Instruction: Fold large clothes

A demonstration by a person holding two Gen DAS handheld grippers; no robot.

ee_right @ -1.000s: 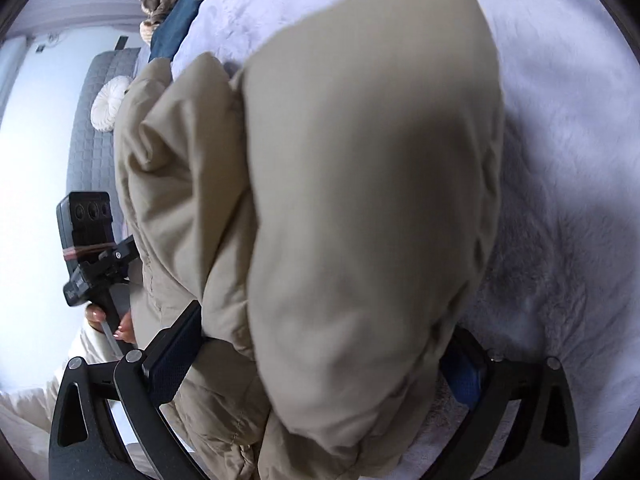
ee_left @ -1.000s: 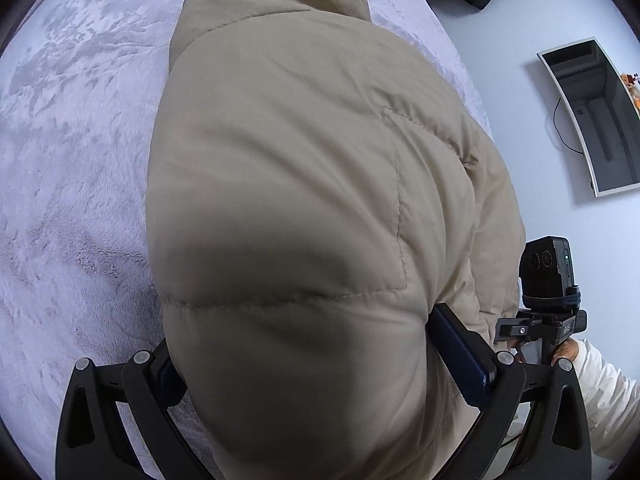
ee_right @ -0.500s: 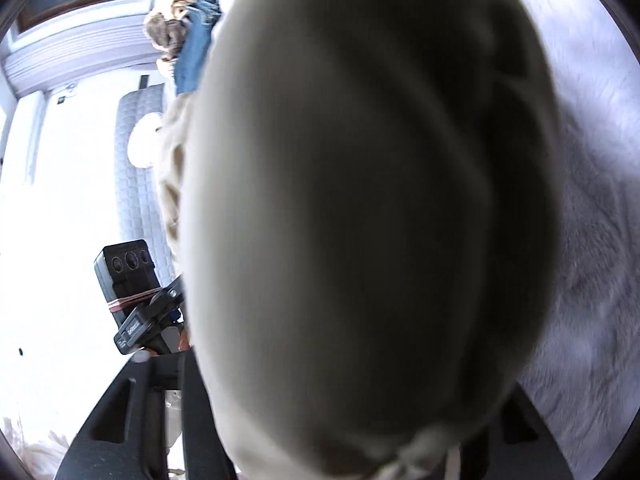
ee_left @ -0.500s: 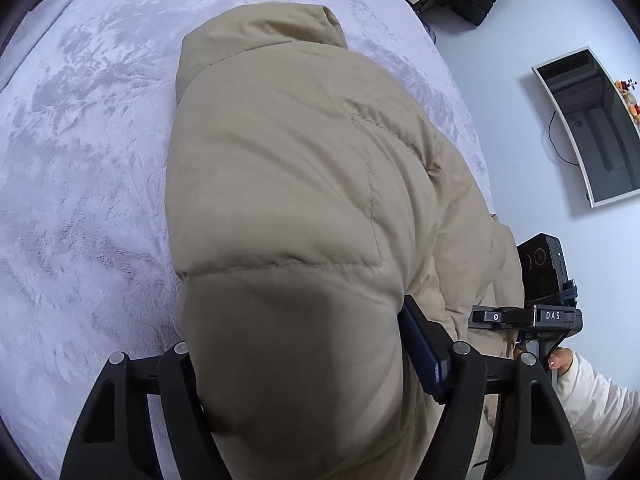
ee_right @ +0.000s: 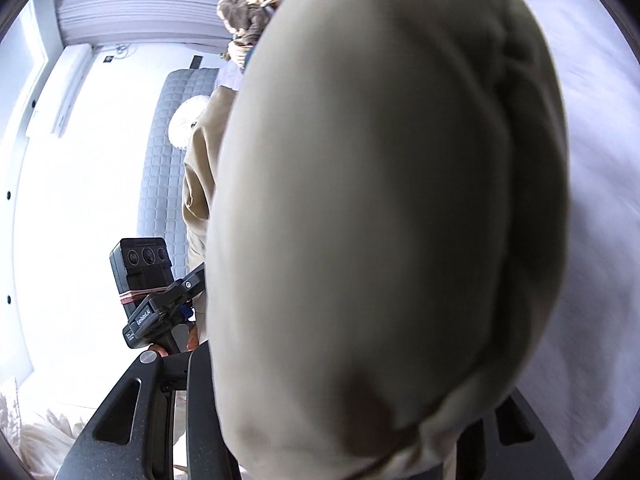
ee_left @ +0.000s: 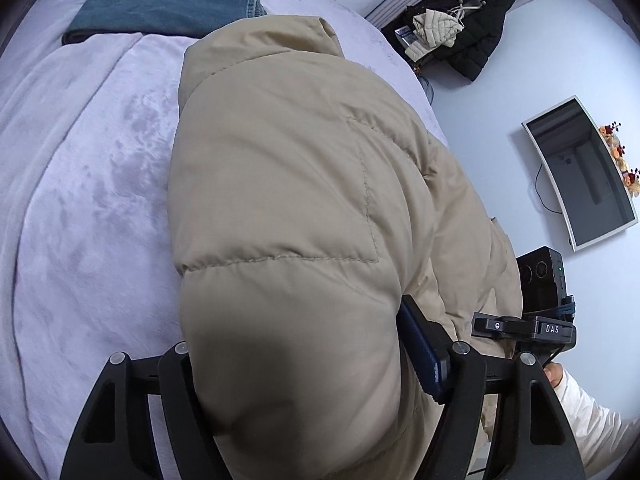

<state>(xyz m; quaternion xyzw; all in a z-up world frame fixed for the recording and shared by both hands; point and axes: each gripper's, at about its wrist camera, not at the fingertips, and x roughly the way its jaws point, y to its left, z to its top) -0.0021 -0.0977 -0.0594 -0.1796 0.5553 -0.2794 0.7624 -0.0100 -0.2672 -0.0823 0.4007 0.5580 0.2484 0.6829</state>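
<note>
A beige puffer jacket (ee_left: 288, 184) lies on the lilac bed (ee_left: 80, 200), its near edge bunched up and clamped in both the left gripper (ee_left: 304, 384) and the right gripper (ee_right: 352, 412). Its padding fills the right wrist view, hiding most of the bed. Folded jeans (ee_left: 160, 12) lie at the far end, with a dark coat (ee_left: 476, 40) and a wall screen (ee_left: 580, 176) to the right.

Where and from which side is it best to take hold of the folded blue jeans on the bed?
Probably the right end of the folded blue jeans, where the stacked hems make a straight edge just beyond the beige jacket. Come from the right, low along the purple blanket, one finger of the tongs under: the pile lies flat, so little stands up to pinch from above.
</note>
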